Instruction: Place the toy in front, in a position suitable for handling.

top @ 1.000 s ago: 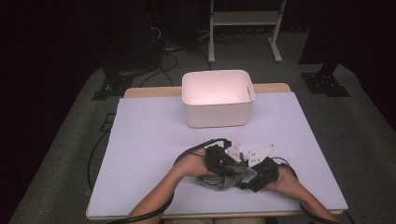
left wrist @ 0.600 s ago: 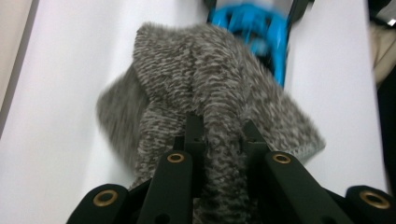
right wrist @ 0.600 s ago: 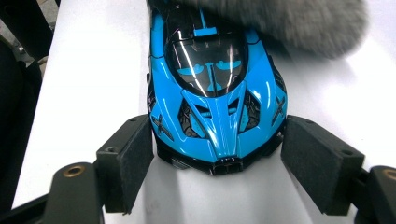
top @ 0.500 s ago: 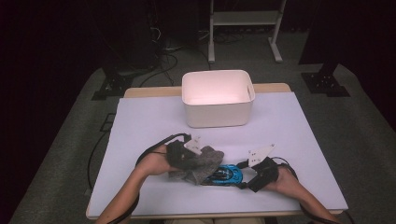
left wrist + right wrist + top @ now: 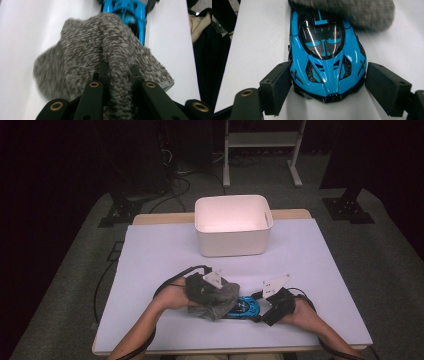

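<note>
A blue toy car (image 5: 245,307) lies on the white table (image 5: 160,250) near the front edge. My right gripper (image 5: 266,308) holds it from the right. In the right gripper view both pads (image 5: 278,87) press on the sides of the car (image 5: 327,57) at its nose, so that gripper (image 5: 328,75) is shut on it. My left gripper (image 5: 212,289) sits just left of the car, shut on a grey fuzzy cloth (image 5: 220,301). In the left gripper view a fold of the cloth (image 5: 100,37) is pinched between the black jaws of the gripper (image 5: 117,66). The cloth's far end drapes over the car's rear (image 5: 125,7).
A white rectangular bin (image 5: 232,242) stands open at the back middle of the table, its inside bare. A metal stand (image 5: 260,140) and cables lie on the floor beyond. The table's front edge runs close below both hands.
My left gripper has dragged the cloth leftwards off the car, so most of the blue body now shows. The right gripper and the car have stayed put.
</note>
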Demonstrator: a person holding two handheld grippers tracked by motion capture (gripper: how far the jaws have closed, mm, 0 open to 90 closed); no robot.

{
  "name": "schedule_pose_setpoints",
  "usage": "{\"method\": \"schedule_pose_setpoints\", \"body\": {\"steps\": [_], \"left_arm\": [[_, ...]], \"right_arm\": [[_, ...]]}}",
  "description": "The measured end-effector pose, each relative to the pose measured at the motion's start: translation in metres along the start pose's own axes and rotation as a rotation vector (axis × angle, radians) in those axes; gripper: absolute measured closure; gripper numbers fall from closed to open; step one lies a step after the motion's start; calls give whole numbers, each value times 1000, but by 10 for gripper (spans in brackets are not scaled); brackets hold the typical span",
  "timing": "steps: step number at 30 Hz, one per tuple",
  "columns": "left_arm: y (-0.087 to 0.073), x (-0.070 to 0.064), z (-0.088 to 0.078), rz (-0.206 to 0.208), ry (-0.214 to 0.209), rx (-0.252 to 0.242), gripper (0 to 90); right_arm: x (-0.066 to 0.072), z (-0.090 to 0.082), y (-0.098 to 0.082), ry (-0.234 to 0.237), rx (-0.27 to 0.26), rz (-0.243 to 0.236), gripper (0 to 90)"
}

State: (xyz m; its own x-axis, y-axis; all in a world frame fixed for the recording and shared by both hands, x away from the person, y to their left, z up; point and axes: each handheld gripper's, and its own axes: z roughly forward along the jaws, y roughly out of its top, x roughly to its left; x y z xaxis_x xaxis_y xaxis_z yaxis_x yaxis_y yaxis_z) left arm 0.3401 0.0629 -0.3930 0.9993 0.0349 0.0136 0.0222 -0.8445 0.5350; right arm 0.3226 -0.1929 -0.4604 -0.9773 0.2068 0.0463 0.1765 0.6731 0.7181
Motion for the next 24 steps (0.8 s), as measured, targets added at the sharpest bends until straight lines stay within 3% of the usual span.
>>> {"method": "schedule_pose_setpoints", "body": {"steps": [4,5,6,12,16,24], "left_arm": [[31,0,21,47,-33,5,786],[31,0,21,47,-33,5,786],[44,1,29,59,-45,12,786],[70,1,53,100,-75,55,785],[74,-1,59,99,-85,54,785],[55,0,42,76,-87,27,784]], "right_arm": [[1,1,1,3,-2,4,205],[1,1,1,3,-2,4,205],[0,1,1,4,-2,3,205],[2,2,1,14,-12,19,206],[1,1,0,14,-11,8,207],[1,2,0,4,-6,-4,208]]}}
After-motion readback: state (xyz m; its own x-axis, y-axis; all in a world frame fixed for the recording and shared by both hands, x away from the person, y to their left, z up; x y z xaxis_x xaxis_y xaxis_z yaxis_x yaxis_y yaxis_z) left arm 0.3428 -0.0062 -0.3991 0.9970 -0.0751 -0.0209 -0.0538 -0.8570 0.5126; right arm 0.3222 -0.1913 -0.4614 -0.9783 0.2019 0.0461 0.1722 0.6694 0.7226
